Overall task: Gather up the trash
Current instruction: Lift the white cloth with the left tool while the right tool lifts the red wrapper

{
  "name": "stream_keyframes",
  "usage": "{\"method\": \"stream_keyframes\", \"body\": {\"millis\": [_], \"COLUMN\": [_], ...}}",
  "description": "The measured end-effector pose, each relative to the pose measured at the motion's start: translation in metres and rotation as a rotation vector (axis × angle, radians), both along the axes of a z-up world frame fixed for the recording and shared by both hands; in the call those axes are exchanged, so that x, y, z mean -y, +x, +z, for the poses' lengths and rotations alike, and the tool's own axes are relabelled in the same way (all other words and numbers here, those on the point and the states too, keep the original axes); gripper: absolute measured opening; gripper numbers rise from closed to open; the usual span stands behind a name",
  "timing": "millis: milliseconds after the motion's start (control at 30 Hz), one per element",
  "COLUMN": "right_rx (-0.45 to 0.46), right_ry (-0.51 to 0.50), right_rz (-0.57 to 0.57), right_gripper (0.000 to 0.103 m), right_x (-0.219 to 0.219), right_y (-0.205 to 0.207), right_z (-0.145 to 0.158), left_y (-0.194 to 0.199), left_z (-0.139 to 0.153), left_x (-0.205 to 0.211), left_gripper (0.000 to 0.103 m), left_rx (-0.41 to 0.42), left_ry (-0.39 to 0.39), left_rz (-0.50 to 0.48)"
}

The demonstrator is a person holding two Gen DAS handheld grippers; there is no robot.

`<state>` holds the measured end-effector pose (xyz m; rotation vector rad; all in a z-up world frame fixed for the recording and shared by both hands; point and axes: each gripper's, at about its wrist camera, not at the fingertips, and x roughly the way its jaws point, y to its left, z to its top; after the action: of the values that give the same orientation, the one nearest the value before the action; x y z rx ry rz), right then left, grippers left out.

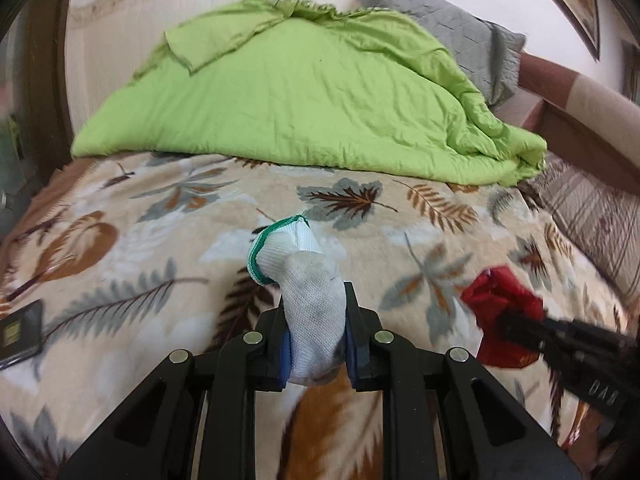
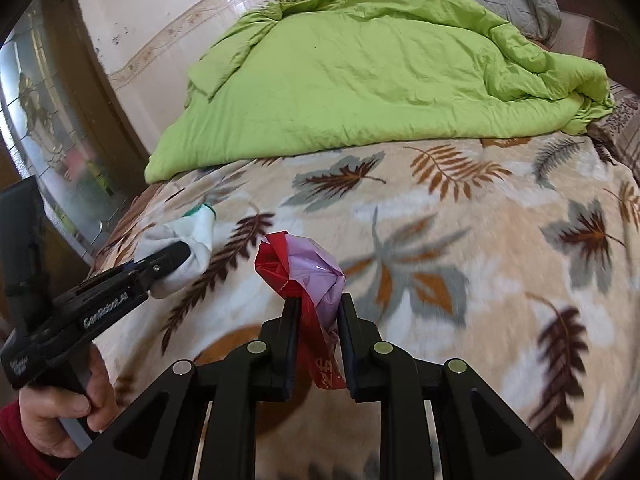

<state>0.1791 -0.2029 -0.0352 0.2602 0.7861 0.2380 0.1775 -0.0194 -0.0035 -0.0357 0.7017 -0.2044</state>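
Left wrist view: left gripper [image 1: 314, 336] at bottom centre, jaws clamped on white sock [image 1: 308, 300], blue pads pressing both sides. Green-trimmed cuff of sock flopping up and left of centre, lifted off leaf-print blanket [image 1: 168, 240] as far as can be judged. Right gripper [image 1: 516, 328] entering from lower right, closed on crumpled red wrapper [image 1: 500, 300]; motion blur there. Dark flat object [image 1: 20, 332] at left edge on blanket, too cropped to identify. Green duvet [image 1: 300, 92] heaped across upper middle, grey pillow [image 1: 460, 36] upper right behind it.

Right wrist view: right gripper [image 2: 318, 320] at bottom centre, gripping red wrapper [image 2: 276, 264] with a pale purple plastic piece [image 2: 316, 272] bunched against it; red strip hanging down between jaws. Left gripper [image 2: 176, 254] at centre left, pinching sock [image 2: 192, 236]; hand [image 2: 68, 408] on its handle at lower left. Blanket [image 2: 480, 260] filling middle and right, duvet [image 2: 360, 72] upper centre. No bin or bag visible in either view.

Risks, judged: wrapper hold looks thin, only an edge caught, so slick purple plastic could slip out on a fast swing. Sock limp and held mid-body, cuff could snag on blanket pile or drag if carried low. Both grippers loaded and near each other, so crossing paths could knock an item loose. Sock possibly laundry, not trash; wrong sorting possible.
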Motion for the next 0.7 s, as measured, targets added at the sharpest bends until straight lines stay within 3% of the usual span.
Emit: {"method": "stream_keyframes", "body": {"millis": [267,700], "right_rx": [0.01,0.04], "right_ry": [-0.003,0.027], "right_rz": [0.017,-0.064], "right_gripper": [0.02,0.02], "right_x": [0.001,0.04], "right_y": [-0.059,-0.117], "right_z": [0.011,0.033], "left_y": [-0.065,-0.107], "left_z": [0.007,0.028], "left_x": [0.016,0.062], "left_gripper": [0.02,0.02], "left_rx": [0.021,0.087], "left_ry": [0.042,0.09], "left_rz": [-0.056,-0.163]}}
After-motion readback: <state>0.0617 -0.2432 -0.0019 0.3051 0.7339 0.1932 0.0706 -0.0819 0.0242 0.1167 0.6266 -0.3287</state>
